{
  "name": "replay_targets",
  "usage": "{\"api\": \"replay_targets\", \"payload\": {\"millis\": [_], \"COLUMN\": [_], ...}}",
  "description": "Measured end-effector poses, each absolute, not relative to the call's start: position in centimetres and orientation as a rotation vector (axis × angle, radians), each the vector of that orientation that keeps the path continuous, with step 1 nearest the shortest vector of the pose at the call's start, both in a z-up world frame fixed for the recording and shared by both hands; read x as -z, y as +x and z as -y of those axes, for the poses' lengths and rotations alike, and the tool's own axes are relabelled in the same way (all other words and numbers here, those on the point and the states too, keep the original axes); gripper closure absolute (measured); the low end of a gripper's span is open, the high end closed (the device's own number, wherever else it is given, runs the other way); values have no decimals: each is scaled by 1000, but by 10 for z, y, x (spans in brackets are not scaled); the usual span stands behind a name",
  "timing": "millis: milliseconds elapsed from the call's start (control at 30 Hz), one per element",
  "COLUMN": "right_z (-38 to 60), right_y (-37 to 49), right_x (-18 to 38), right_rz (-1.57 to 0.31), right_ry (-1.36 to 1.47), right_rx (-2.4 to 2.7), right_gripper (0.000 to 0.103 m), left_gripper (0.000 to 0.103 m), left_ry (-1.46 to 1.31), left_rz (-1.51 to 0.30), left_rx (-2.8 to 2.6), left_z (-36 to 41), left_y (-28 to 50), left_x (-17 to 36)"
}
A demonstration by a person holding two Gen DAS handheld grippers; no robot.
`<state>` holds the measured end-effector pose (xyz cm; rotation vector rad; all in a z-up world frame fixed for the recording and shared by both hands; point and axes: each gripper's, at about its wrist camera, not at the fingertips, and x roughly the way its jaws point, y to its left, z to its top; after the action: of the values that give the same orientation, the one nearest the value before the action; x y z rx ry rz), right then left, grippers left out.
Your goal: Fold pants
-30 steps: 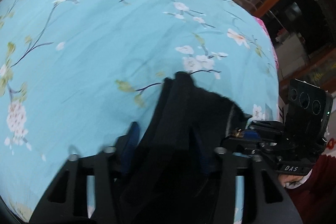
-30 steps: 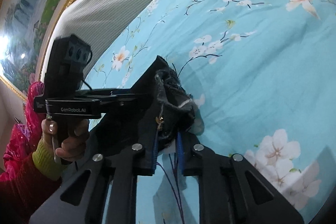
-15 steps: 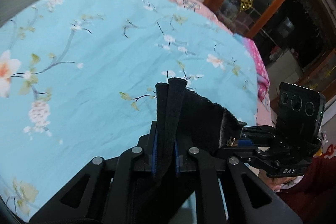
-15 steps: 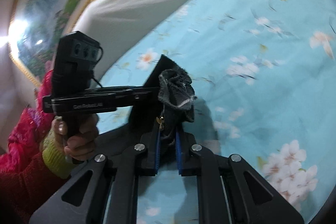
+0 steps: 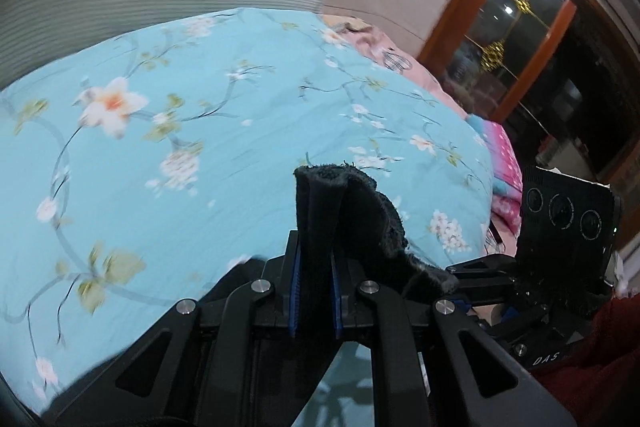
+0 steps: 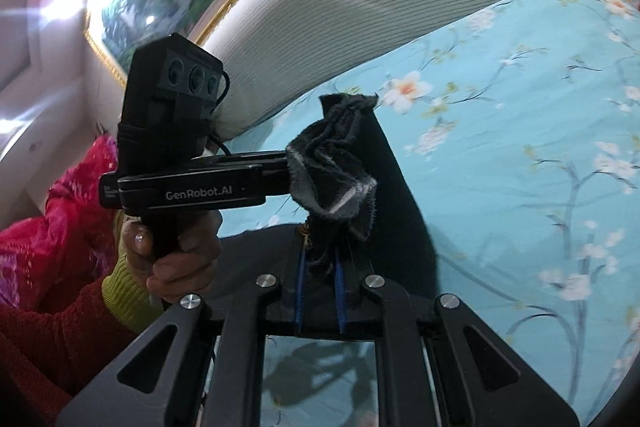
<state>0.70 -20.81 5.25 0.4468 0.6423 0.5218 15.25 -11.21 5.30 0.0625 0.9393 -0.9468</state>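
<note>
Left wrist view: left claw is clamping a thick fold of the black pants, now raised higher above the floral bed than a second ago.
Right wrist view: right claw is pinching a bunched hem of the pants.
Meaning: lifting is probably clearing the fabric for laying over.
</note>
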Motion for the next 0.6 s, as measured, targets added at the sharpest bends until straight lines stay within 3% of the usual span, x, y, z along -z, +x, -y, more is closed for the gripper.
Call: {"api": "replay_targets", "payload": {"millis": [600], "right_z": [129], "right_y": [45], "right_x": [1], "right_rz": [-831], "right_ry": [277], "right_rx": [-648], "right_gripper": [89], "left_gripper": [94], "left_ry": [-159], "left_rz": [-1065], "left_rx": [694], "left_z": [5], "left_y": [153], "left_x": [31]}}
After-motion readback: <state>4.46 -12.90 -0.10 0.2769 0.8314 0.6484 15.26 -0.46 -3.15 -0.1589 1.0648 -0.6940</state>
